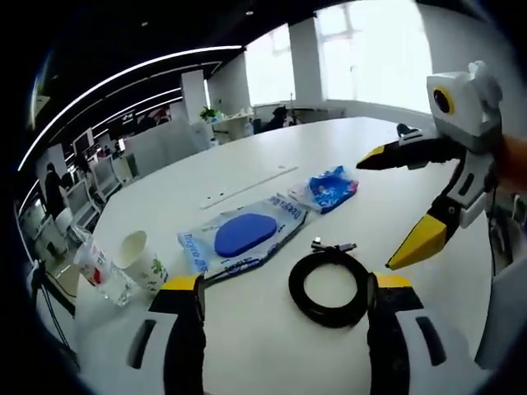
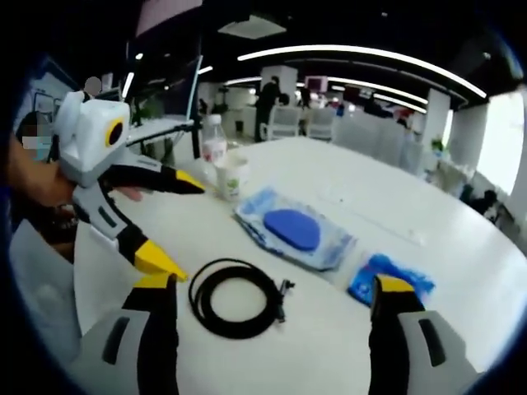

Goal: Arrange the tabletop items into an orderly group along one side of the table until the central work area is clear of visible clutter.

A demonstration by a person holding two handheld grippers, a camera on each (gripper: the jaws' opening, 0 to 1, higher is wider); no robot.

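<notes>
Coiled black cable (image 1: 331,288) mid-worktop (image 1: 272,346), between spread left tool (image 1: 284,290) jaws (nothing gripped); right tool (image 2: 272,292) spread too. Risk: coil unravels when lifted, snags blue-pad packet (image 1: 244,236).

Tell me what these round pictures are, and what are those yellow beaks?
The beaks are grippers, pinching tools a person holds, one in each hand. Each gripper carries a camera looking out along its jaws, so you get two round pictures of one white table.

In the left gripper view, the left gripper is at the bottom, and the right gripper pokes in from the right. In the right gripper view, it is swapped around.

On the table lie a coiled black cable, a clear bag with a blue pad, a small blue packet, a paper cup and a bottle.

Both grippers are open and hold nothing.
</notes>
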